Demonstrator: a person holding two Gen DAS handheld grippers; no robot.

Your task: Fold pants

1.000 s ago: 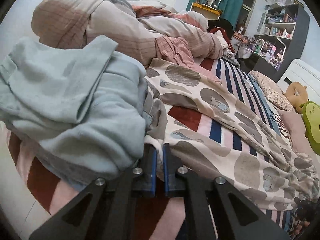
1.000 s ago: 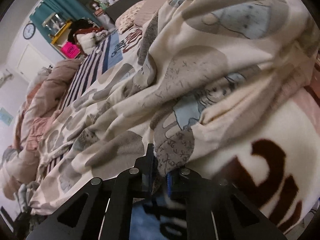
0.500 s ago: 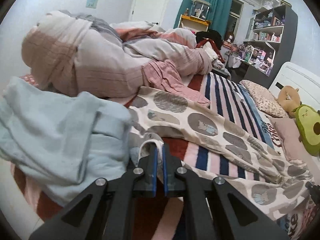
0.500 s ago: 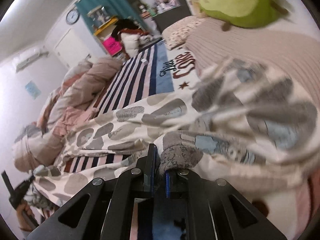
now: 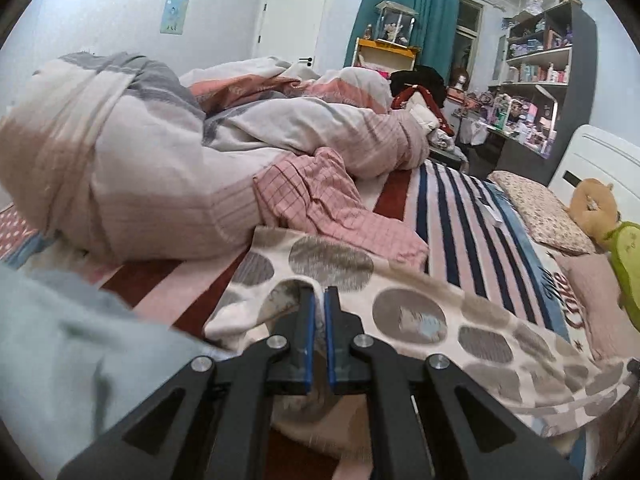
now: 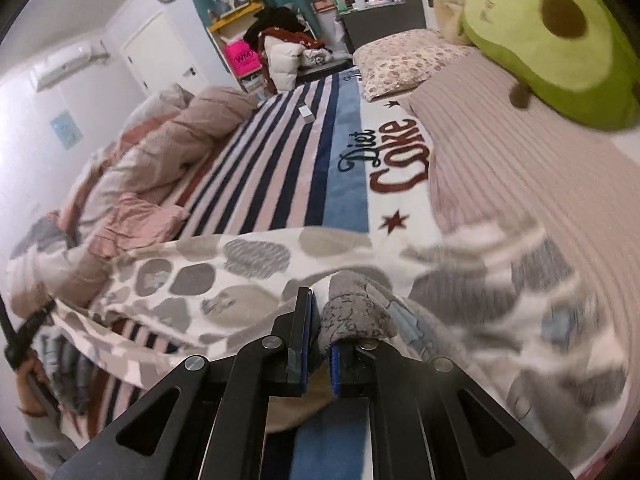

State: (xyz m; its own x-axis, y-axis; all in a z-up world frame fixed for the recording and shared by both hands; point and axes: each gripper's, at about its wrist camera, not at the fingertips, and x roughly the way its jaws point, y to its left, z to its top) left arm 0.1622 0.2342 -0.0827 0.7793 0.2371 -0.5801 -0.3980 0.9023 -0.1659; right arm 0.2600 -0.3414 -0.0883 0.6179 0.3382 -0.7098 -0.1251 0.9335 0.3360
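The pants (image 5: 420, 316) are cream with grey and tan blots, stretched across the striped bed blanket. My left gripper (image 5: 319, 300) is shut on one end of the pants and holds it lifted off the bed. My right gripper (image 6: 318, 312) is shut on the other end of the pants (image 6: 240, 264), with cloth bunched over its right finger. The pants hang as a band between the two grippers. The left gripper also shows at the left edge of the right wrist view (image 6: 24, 332).
A light blue garment (image 5: 72, 352) lies at my lower left. A heaped pink and grey duvet (image 5: 168, 152) fills the far left of the bed. A patterned pillow (image 6: 404, 60) and a green avocado plush (image 6: 552, 40) lie at the headboard end.
Both grippers have lifted and pulled apart with the pants in them. The pants have come off the bed and away from the blue garment and are drawn out into a long band.
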